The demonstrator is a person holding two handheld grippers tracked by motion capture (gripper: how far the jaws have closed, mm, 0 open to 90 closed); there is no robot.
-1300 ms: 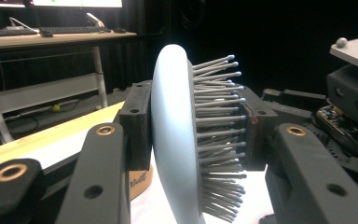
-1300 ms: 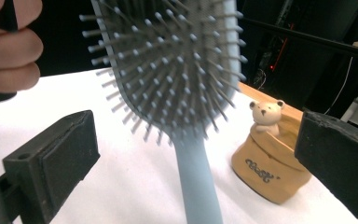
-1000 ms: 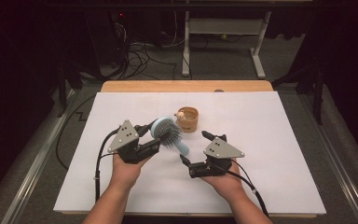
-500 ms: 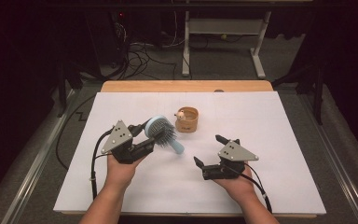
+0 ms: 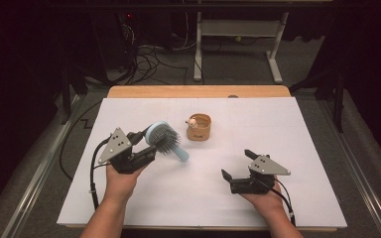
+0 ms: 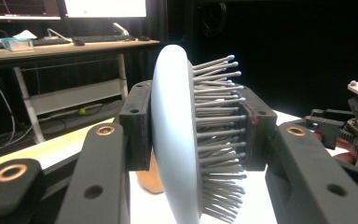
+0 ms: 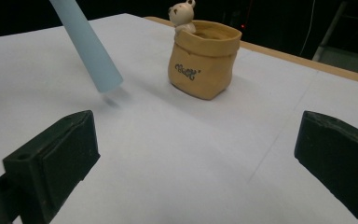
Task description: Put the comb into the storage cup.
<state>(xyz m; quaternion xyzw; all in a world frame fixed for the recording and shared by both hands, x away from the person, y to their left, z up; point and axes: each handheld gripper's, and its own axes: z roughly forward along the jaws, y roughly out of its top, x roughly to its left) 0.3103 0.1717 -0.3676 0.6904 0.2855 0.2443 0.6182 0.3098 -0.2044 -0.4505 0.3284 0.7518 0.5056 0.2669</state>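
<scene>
The left claw (image 5: 146, 144) is clenched on the head of a pale blue hairbrush (image 5: 162, 139), one pad on its back and one on its bristles, holding it above the white worktop (image 5: 297, 129) with the handle slanting down. The right claw (image 5: 235, 166) is released, holding nothing, low over the worktop, well apart from the brush. A tan pot (image 5: 199, 127) with a small bear figure stands just beyond the brush.

tan bear pot (image 5: 199, 127), white table cover (image 5: 278, 129)
</scene>
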